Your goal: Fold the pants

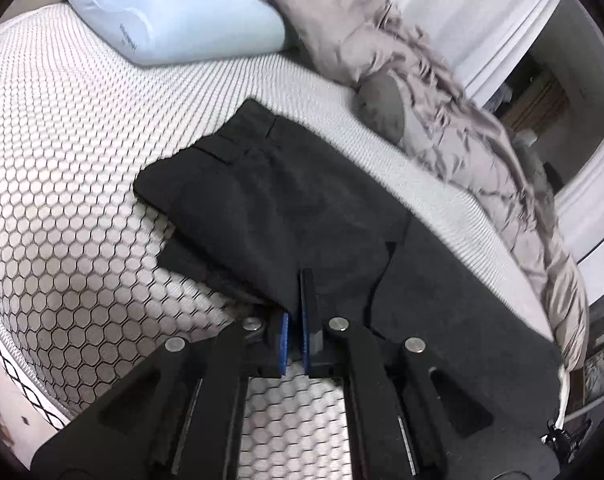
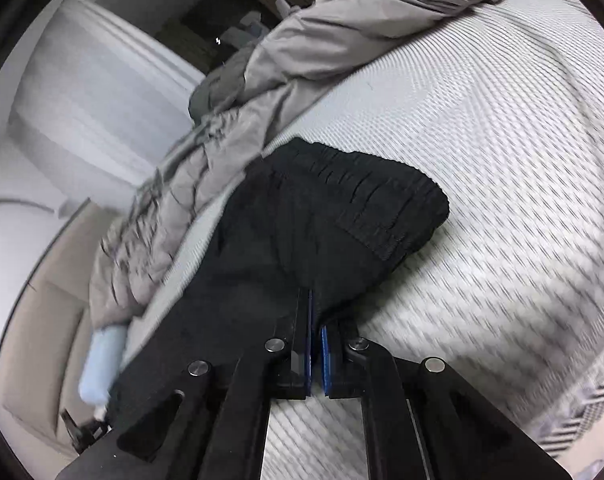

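White mesh-patterned bedding covers the bed (image 1: pixel 82 152), with a pale blue pillow (image 1: pixel 174 12) at its far end and a rumpled grey duvet (image 1: pixel 442 112) heaped along one edge. Across the middle of the bed lie the black pants (image 1: pixel 286 200), folded over on themselves, their gathered elastic waistband (image 2: pixel 386 200) showing in the right wrist view. Both grippers are closed onto the fabric: the left gripper (image 1: pixel 297 304) pinches the near edge of the pants between its blue pads, and the right gripper (image 2: pixel 316 312) is clamped on the cloth just below the waistband.
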